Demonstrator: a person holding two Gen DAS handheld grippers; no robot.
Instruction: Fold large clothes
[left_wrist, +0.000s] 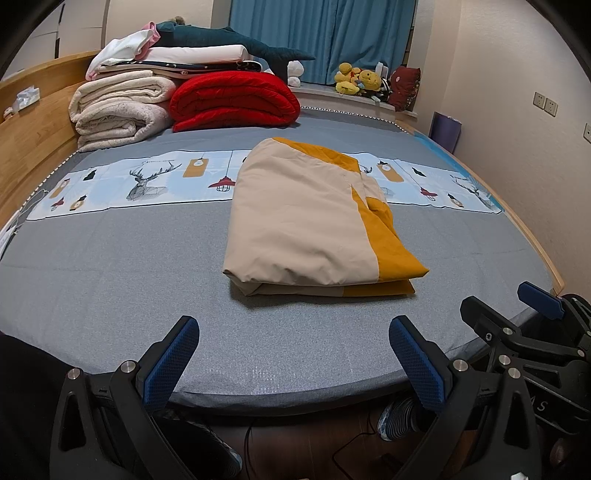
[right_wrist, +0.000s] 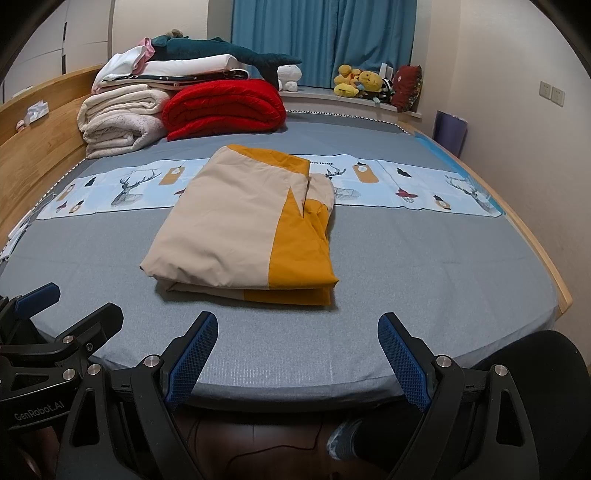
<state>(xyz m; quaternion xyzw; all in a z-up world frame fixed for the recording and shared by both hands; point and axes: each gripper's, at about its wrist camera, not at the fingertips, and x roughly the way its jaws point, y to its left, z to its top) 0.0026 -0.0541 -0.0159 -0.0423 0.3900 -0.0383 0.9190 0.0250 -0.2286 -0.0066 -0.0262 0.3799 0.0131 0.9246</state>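
Right now the folded garment (left_wrist: 306, 218) lies mid-bed, cream w/ a mustard strip along its 3 o'clock side. Long axis runs 6 to 12, near folded edge facing the grippers, far end reaching onto the printed deer band (left_wrist: 147, 181). Left gripper (left_wrist: 293, 363) and right gripper (right_wrist: 297, 356) both hang at the bed's 6 o'clock edge, jaws spread wide, nothing between them, well short of the garment. Bed sheet (left_wrist: 110, 280) is grey-blue. At 11: rolled cream blankets (left_wrist: 118, 110) and a red quilt (left_wrist: 232, 99), touching. Blue curtains (left_wrist: 314, 33) at 12, plush toys (left_wrist: 360, 83) on the sill at 1. Wooden headboard (left_wrist: 33, 129) at 9.
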